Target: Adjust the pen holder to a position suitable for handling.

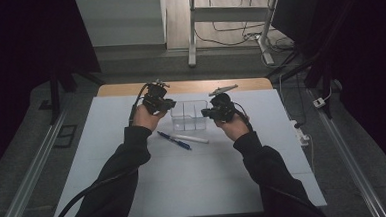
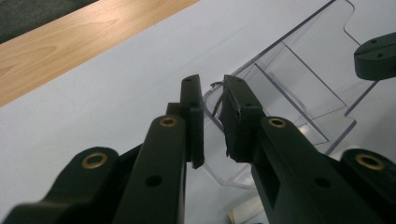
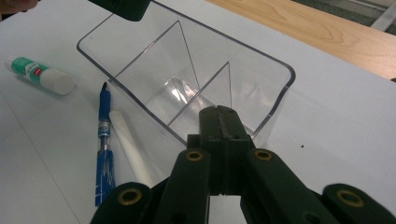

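Both claws flank the clear organizer [image 1: 189, 115] near the table's [image 1: 108, 158] far edge: left gripper [image 2: 212, 123] slightly spread around its wall, right gripper [image 3: 219, 135] pressed together. Your uneven hold could tip it.

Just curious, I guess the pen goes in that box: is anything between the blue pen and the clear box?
Only the white stick, lying flat beside the blue pen on the clear box's side; the box's compartments look empty.
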The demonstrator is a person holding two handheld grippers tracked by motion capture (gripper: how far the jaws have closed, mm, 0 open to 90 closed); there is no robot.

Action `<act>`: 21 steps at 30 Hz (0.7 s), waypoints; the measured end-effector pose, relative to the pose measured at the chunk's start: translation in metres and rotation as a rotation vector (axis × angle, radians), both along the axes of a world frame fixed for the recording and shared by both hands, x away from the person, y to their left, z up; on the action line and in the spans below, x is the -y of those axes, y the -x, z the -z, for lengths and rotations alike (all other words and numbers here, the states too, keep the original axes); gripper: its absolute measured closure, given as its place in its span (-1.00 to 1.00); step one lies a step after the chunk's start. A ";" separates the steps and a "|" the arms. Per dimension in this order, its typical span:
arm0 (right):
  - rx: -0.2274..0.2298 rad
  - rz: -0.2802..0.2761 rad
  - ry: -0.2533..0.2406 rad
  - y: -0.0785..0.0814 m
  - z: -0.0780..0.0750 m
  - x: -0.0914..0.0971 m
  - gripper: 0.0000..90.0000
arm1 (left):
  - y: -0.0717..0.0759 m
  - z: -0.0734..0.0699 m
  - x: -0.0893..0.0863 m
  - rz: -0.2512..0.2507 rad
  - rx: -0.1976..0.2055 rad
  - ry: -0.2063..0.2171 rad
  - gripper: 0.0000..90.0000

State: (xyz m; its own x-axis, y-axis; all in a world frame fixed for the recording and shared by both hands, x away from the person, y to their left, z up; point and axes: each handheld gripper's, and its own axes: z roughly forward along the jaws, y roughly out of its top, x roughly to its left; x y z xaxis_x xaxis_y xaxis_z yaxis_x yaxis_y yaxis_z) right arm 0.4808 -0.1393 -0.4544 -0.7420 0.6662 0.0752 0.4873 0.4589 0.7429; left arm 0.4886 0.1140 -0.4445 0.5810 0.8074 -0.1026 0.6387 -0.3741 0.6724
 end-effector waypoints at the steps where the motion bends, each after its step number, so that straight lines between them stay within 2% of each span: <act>1: -0.002 0.004 -0.003 0.000 0.000 0.000 1.00 | -0.001 0.000 0.000 -0.001 0.001 0.002 0.74; 4: -0.022 0.012 -0.017 -0.001 0.000 0.000 0.99 | -0.002 0.001 0.000 0.006 0.001 0.002 0.75; 6: -0.028 0.002 -0.006 0.000 0.001 -0.001 0.99 | -0.004 0.001 0.002 0.008 0.002 0.002 0.76; 12: 0.000 -0.003 0.009 0.001 0.003 -0.003 0.99 | -0.003 0.000 0.003 0.001 -0.001 -0.009 0.73; 14: 0.022 0.006 0.009 0.002 0.001 -0.002 0.91 | -0.001 -0.001 0.001 0.005 0.002 -0.009 0.65; 19: 0.046 0.023 -0.006 0.004 -0.005 0.003 0.70 | 0.004 -0.007 -0.004 0.013 0.021 -0.016 0.41; 21: 0.051 0.024 -0.019 0.005 -0.007 0.005 0.60 | 0.009 -0.014 -0.011 0.016 0.035 -0.001 0.34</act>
State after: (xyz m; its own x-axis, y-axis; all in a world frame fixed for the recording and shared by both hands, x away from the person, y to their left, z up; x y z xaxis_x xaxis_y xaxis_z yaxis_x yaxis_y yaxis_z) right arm 0.4757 -0.1440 -0.4469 -0.7288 0.6828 0.0511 0.4597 0.4326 0.7756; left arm 0.4793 0.1250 -0.4303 0.5973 0.7979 -0.0810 0.6082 -0.3848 0.6942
